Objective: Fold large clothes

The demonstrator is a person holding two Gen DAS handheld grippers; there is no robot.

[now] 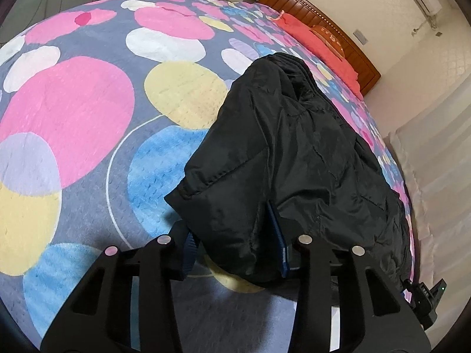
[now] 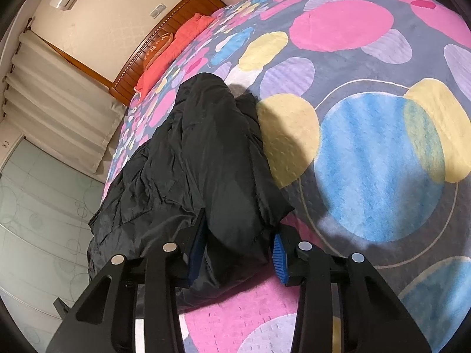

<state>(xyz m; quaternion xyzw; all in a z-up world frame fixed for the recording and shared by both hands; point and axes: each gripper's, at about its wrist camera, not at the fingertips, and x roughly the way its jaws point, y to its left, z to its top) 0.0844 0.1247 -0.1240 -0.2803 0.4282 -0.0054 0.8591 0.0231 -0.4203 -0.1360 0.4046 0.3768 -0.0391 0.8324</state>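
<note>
1. Here's the black padded jacket [image 1: 294, 158], lying lengthwise on the bed near its side edge, on the spotted bedspread [image 1: 73, 111], with the wooden headboard [image 1: 332, 29] and a red pillow [image 1: 312, 38] beyond it.

2. Left claw [image 1: 235, 250]: its pads stand apart with a thick fold of the jacket's near end bunched over the right-hand pad. The left-hand pad looks clear of the cloth, so I can't call this a firm grip; whether it is pinching or just straddling the fabric I cannot tell.

3. Right claw [image 2: 238, 253]: same story from the other side. A fat roll of jacket [image 2: 206, 153] sits between the blue pads, with the left pad pressed against the cloth and the right pad partly hidden behind it. It looks like it is holding that fold, but the pads stay wide and the contact is not fully visible.

4. Progress: the jacket reads as already narrowed, a long strip with layers doubled over along its length. That suggests the lengthwise fold is done.

5. Left to do, by my judgement: carry the near end up toward the headboard end to halve the length, then flatten the puffy layers.

6. Watch out: slippery, springy padding could slide from the pads or pop the fold open.
</note>
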